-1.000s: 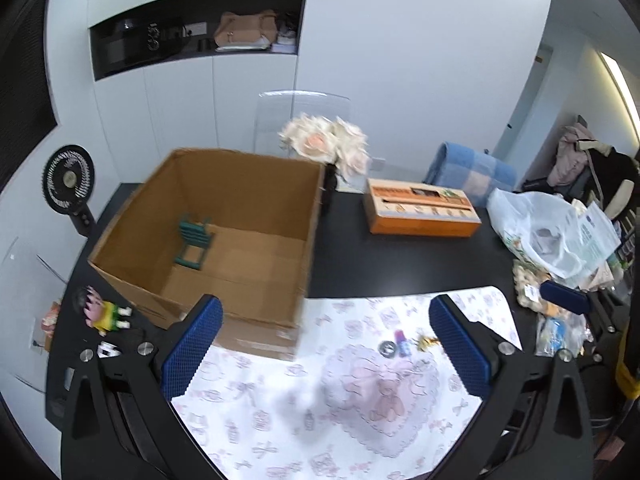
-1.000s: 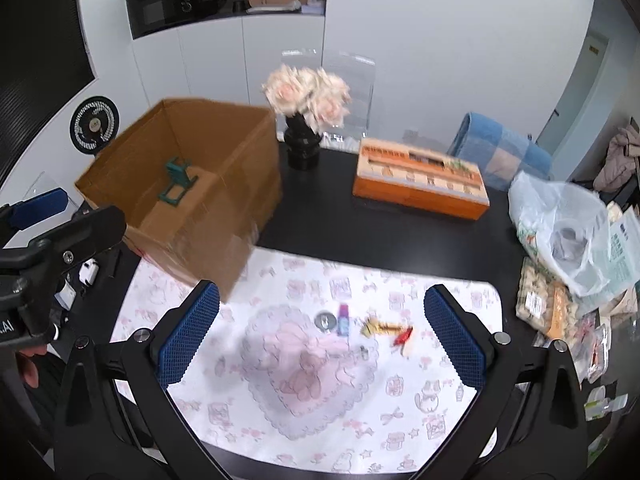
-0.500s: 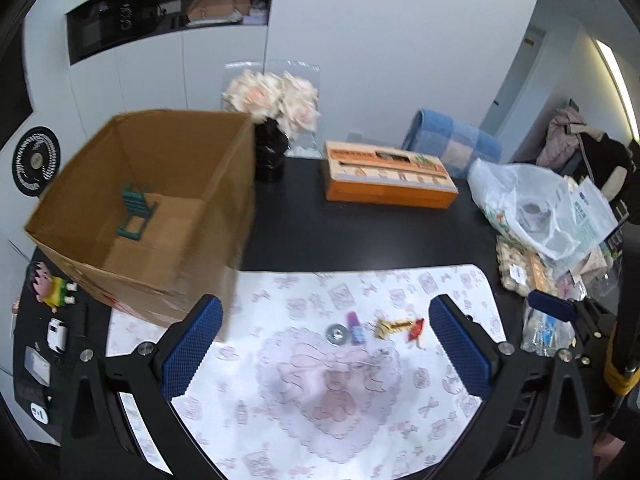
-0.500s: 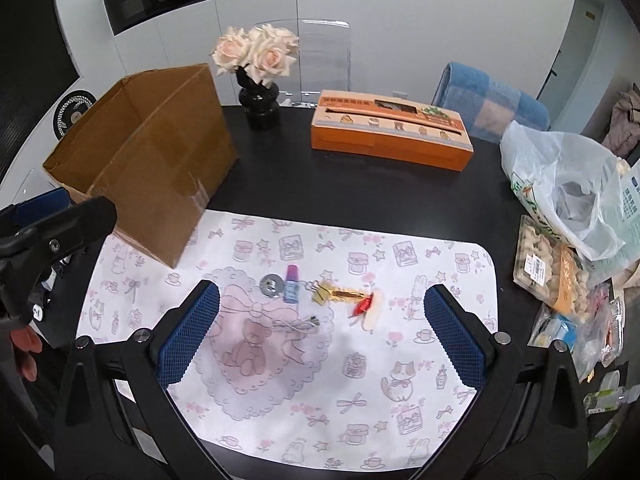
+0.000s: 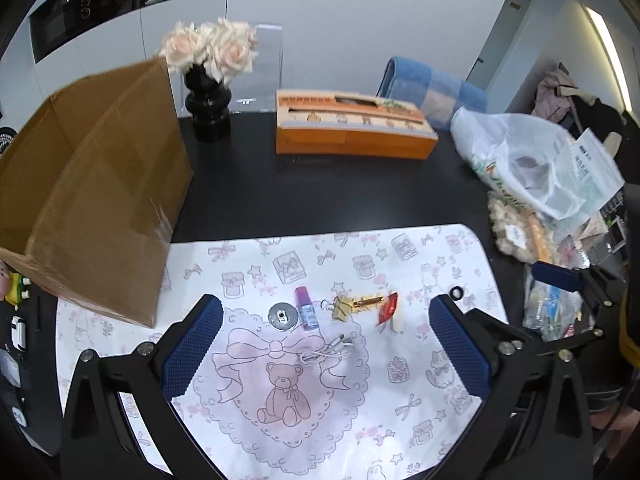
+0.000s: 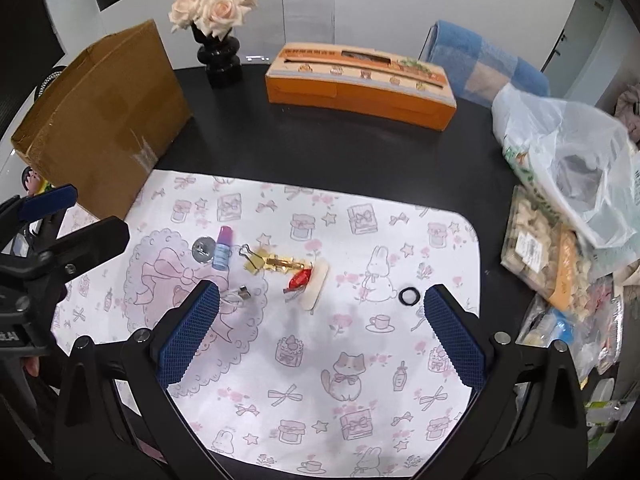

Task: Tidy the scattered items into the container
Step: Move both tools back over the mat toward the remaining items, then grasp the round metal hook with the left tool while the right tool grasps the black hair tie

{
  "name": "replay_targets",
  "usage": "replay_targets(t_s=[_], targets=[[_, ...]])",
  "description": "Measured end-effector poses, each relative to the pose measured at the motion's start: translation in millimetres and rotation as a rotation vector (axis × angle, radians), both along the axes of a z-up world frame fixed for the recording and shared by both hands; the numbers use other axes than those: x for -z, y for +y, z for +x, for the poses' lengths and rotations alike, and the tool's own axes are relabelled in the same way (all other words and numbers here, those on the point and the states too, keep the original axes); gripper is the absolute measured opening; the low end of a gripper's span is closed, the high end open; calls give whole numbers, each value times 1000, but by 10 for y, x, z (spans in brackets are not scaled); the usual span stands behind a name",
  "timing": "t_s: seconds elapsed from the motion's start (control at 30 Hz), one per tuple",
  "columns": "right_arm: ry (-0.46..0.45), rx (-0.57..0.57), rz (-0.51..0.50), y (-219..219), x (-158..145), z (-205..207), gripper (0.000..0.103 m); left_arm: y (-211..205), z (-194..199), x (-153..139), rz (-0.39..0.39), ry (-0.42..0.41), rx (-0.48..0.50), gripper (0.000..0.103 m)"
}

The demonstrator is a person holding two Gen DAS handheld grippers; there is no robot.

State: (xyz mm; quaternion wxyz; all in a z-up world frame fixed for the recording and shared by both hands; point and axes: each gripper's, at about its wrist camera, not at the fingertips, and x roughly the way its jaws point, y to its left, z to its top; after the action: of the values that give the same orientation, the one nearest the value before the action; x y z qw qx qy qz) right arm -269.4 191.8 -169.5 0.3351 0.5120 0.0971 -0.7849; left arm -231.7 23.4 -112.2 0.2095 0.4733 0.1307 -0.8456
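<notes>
A brown cardboard box (image 5: 96, 200) (image 6: 104, 120) stands at the left on the black table. Small items lie on the printed mat (image 6: 320, 340): a metal disc (image 5: 283, 316) (image 6: 203, 249), a small purple-capped bottle (image 5: 306, 307) (image 6: 222, 248), a gold binder clip (image 5: 352, 304) (image 6: 266, 262), a red wrapper (image 5: 389, 308) (image 6: 299, 279) beside a pale stick (image 6: 315, 286), a white cable (image 5: 332, 350) (image 6: 236, 296) and a black ring (image 6: 409, 296). My left gripper (image 5: 324, 352) hangs open above the cable. My right gripper (image 6: 320, 332) is open too, just short of the stick.
A black vase of pale roses (image 6: 218, 32), an orange tissue box (image 6: 360, 80) and a blue blanket (image 6: 488, 64) sit at the back. Plastic bags and snack packets (image 6: 560, 200) crowd the right edge. Small toys (image 5: 12, 284) lie left of the box.
Both grippers have swung right, away from the box, and come down over the mat. The small items now lie much closer. Both stay open.
</notes>
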Motion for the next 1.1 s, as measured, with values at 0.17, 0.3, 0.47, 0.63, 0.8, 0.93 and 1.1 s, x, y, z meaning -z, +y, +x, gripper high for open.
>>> replay_targets(t_s=[0.17,0.3,0.47,0.63,0.8,0.93,1.1], targets=[[-34,8,19,37,304,-132,103,-64,-107,330,11,-48,-17,103],[-51,-14,68,28,604,-268,103,-169,-161,641,21,-93,-31,103],[-135,-4,64,71,940,-437,103,-264,-212,1005,14,-163,-34,91],[-154,27,77,128,1154,-559,103,-309,-251,1247,5,-180,-44,91],[-181,61,91,182,1294,-644,103,-381,-287,1379,16,-181,-74,74],[-206,88,98,215,1383,-714,103,-447,-293,1468,45,-211,-96,61],[-207,95,112,222,1438,-722,103,-469,-227,1457,38,-196,-119,50]])
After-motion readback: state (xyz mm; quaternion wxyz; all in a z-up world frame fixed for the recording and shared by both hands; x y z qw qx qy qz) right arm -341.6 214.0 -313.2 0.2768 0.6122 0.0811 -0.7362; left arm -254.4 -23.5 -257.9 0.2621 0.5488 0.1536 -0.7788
